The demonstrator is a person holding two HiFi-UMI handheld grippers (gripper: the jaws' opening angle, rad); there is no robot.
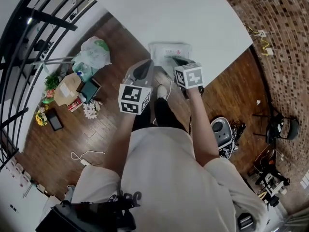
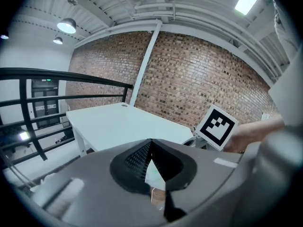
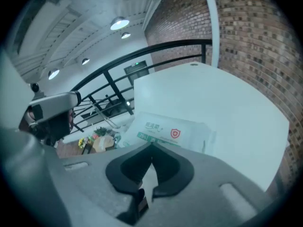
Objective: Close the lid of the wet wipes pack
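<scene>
White table (image 1: pixel 193 13) carries the wet wipes pack (image 1: pixel 166 52), which lies flat close to the table edge nearest the person. Both handheld tools hang over that edge, on the person's side of the pack. The right gripper (image 1: pixel 177 61) is poised just short of the pack, at its right end. Its own view shows the printed top of the pack (image 3: pixel 173 132) directly beyond its jaws. Those jaws are pressed together at the tips with nothing between them. The left gripper (image 1: pixel 141 71) sits off the pack's left end, a little further back, also clenched on nothing.

The lid cannot be made out in any view, so whether it stands up or lies flat is unclear. Neither tool touches the pack, so the closing press looks not yet made. What remains appears to be a short reach forward and down onto the pack's top.

Beyond the pack the tabletop is bare right across to the brick wall (image 2: pixel 199 84), leaving plenty of room to work. On the near side of the pack the table edge drops to a wooden floor. To the pack's left, well below it, stand bags and boxes (image 1: pixel 91 52) and a black railing (image 3: pixel 142 56). A hard shove toward the person could tip the pack over that edge.
</scene>
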